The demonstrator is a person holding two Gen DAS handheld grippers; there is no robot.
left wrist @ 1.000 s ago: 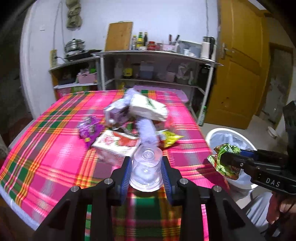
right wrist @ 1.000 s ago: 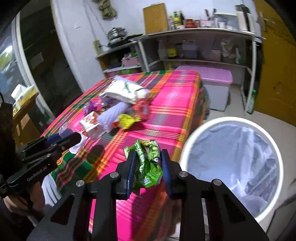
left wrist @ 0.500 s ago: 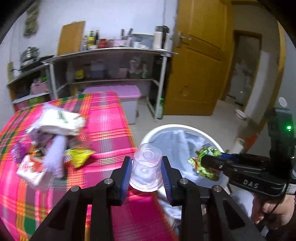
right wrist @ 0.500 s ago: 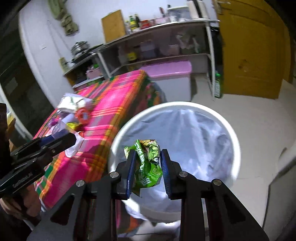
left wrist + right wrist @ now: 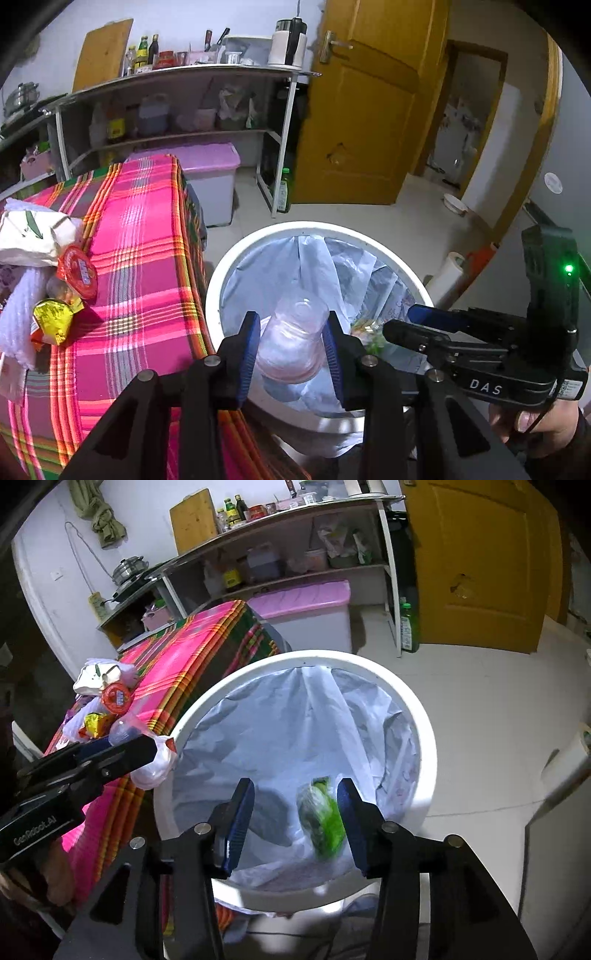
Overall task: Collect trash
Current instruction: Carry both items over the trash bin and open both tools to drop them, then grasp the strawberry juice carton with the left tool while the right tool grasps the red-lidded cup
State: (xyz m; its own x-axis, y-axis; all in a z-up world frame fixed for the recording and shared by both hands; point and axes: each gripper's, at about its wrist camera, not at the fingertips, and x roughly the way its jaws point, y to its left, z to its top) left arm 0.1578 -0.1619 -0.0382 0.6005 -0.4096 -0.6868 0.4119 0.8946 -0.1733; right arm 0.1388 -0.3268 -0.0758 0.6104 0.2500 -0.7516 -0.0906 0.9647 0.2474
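My left gripper [image 5: 290,350] is shut on a clear plastic cup [image 5: 295,339] and holds it over the near rim of the white trash bin [image 5: 218,280]. My right gripper [image 5: 293,821] is open above the bin [image 5: 207,705]. The green wrapper [image 5: 323,821] is blurred, loose between the right fingers, falling against the white bin liner [image 5: 295,731]. The right gripper also shows in the left wrist view [image 5: 402,325], and the left gripper in the right wrist view [image 5: 147,747], with the cup [image 5: 147,764] in it.
The table with a pink plaid cloth [image 5: 140,266] stands left of the bin. On it lie a white bag [image 5: 33,232], a red lid [image 5: 77,271] and a yellow wrapper [image 5: 51,321]. A pink-lidded box [image 5: 207,177], metal shelves [image 5: 177,103] and a yellow door [image 5: 373,110] stand behind.
Both grippers swung right from the table to over the bin. My right gripper opened and let go of the green wrapper, which is dropping. The left still holds the cup.
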